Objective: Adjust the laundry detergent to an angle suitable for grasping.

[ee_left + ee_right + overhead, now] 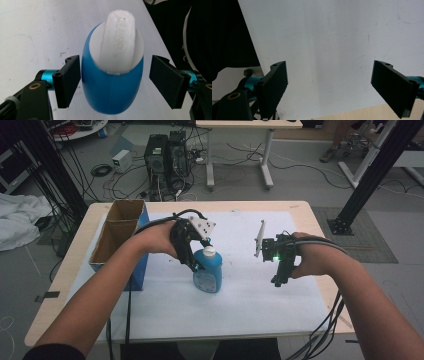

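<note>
A blue bottle (pixel 207 276) with a white cap (pixel 210 251) stands upright on the white mat (pixel 250 300), a little left of the table's middle. My left gripper (pixel 199 265) reaches down over it from the left. In the left gripper view the bottle (pixel 112 90) sits between the two black pads (pixel 68 82): the left pad is right at its side and the right pad stands clear with a gap, so the jaws are open around it. My right gripper (pixel 277 281) hangs over the mat to the right, open (pixel 329 85), with nothing between its pads.
An open cardboard box (pixel 117 227) with a blue side stands at the table's left edge, close behind my left forearm. The mat covers most of the wooden tabletop (pixel 305 210). Cables trail from both grippers toward the near edge.
</note>
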`<state>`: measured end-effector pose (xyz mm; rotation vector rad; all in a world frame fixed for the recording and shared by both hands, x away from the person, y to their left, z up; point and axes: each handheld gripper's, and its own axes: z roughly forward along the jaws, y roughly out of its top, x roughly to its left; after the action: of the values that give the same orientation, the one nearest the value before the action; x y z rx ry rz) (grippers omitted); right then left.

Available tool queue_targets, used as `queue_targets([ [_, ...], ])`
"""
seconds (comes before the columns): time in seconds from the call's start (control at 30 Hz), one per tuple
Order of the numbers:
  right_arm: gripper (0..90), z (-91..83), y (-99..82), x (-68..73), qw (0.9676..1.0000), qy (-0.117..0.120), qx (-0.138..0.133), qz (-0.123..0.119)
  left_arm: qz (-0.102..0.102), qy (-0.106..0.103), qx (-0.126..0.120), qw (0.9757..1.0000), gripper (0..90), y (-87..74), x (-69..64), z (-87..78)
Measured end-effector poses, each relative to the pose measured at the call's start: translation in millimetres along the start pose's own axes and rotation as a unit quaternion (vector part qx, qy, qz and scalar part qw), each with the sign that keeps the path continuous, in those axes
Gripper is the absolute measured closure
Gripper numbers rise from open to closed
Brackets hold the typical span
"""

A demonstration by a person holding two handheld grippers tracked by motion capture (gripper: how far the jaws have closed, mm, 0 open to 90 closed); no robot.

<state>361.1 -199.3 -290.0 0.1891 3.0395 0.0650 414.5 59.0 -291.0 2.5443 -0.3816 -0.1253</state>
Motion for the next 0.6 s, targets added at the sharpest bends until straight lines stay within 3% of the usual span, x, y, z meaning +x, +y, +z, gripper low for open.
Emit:
queue_targets([
  [0.13,13.1,0.3,0.3,-1.1,1.0000,-0.001,-0.002,-0.006,-0.015,0.008,0.008,0.9998,23.7,-0.6,-2.6,-5.4],
  [0.6,13.1,-2.1,1.1,-0.8,1.0000,-0.002,-0.006,-0.006,-0.030,0.033,0.019,0.9988,20.9,-4.1,-12.7,-26.5],
])
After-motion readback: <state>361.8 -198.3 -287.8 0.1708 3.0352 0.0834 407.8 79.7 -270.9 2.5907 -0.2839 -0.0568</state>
